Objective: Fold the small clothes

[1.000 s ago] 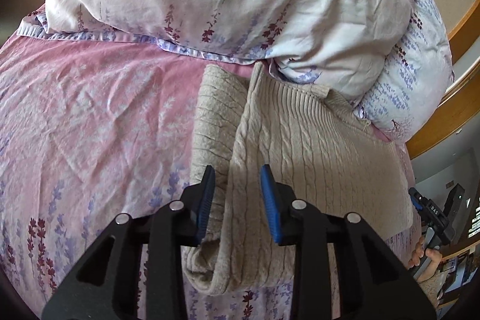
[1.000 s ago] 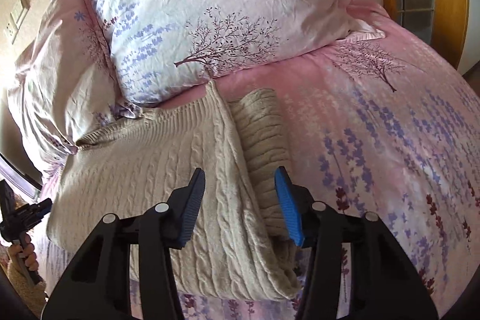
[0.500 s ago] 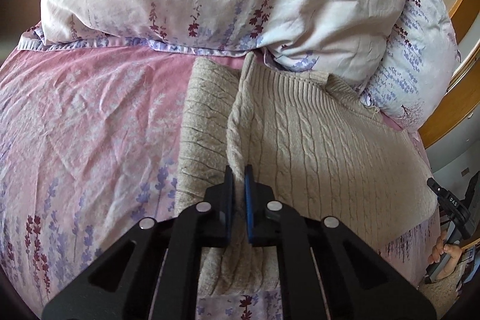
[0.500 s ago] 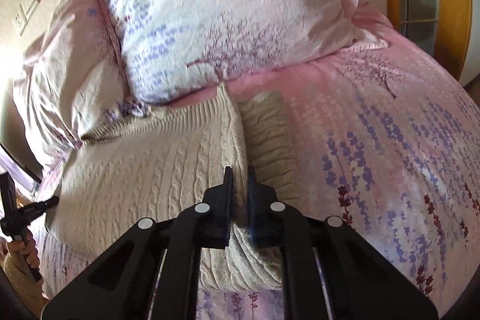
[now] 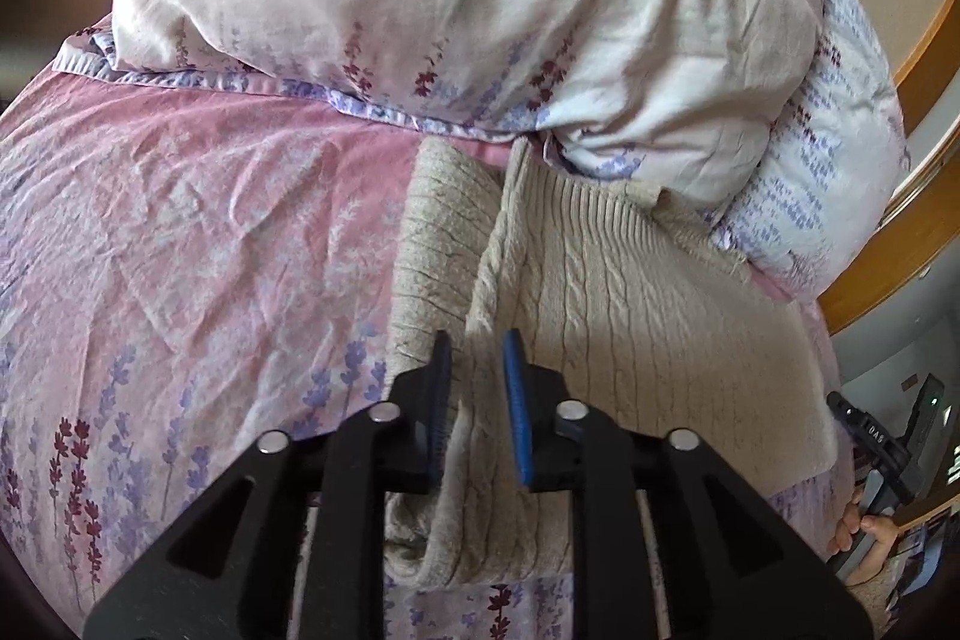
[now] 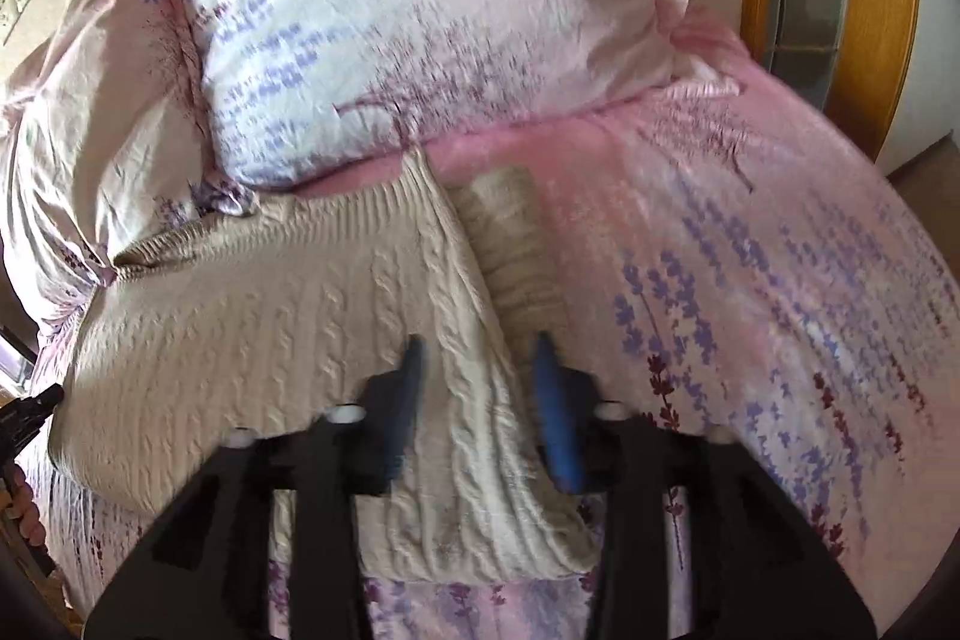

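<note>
Fingers (image 5: 443,400) of left gripper (image 5: 477,403) and right gripper (image 6: 480,400) apart, straddling cable-knit sweater (image 5: 630,316) folded edge. Risk: bulky fold between fingers springs open on soft bed (image 5: 180,232).

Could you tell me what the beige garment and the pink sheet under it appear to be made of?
The beige sweater looks like a chunky knit, probably wool or acrylic yarn: cable braids and ribbing show, and the finish is matte. The pink bedsheet seems to be a thin woven fabric, perhaps cotton: fine wrinkles, a printed lavender pattern, and a flat, unshiny surface.
</note>
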Tool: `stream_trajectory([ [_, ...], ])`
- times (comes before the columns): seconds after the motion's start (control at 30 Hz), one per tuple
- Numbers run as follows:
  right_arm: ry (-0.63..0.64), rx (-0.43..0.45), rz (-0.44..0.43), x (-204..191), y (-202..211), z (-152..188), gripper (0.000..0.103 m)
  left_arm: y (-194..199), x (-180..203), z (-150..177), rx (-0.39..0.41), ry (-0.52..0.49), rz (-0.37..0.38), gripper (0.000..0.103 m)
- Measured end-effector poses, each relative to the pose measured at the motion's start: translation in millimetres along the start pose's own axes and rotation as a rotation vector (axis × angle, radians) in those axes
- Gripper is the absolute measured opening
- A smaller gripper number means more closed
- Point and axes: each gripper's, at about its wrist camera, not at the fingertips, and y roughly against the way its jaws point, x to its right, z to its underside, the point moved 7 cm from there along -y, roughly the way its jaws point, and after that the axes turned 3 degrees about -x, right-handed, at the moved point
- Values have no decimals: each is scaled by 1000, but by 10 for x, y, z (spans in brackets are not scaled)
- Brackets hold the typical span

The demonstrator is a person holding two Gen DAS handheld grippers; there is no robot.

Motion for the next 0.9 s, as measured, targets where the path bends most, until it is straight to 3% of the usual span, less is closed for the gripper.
stream_trajectory([
  [0.03, 22, 33, -10, -96, 74, -33, 67, 76, -47, -47, 29, 23, 13, 42],
  [0.1, 79, 52, -32, -315, 133, -76, 80, 148, -132, -122, 51, 50, 15, 50],
  [0.37, 263, -31, -93, -1203, -150, -80, 81, -102, -207, -71, -59, 95, 38, 62],
  [0.53, 313, -72, -58, -1410, -354, 19, 81, -230, -109, -12, -98, 86, 87, 62],
  [0.67, 337, -104, -23, -1434, -507, 83, 84, -288, -56, -54, -84, 82, 89, 63],
  [0.9, 365, -99, -2, -1457, -550, 107, 87, -348, -73, -88, -73, 144, 112, 48],
])
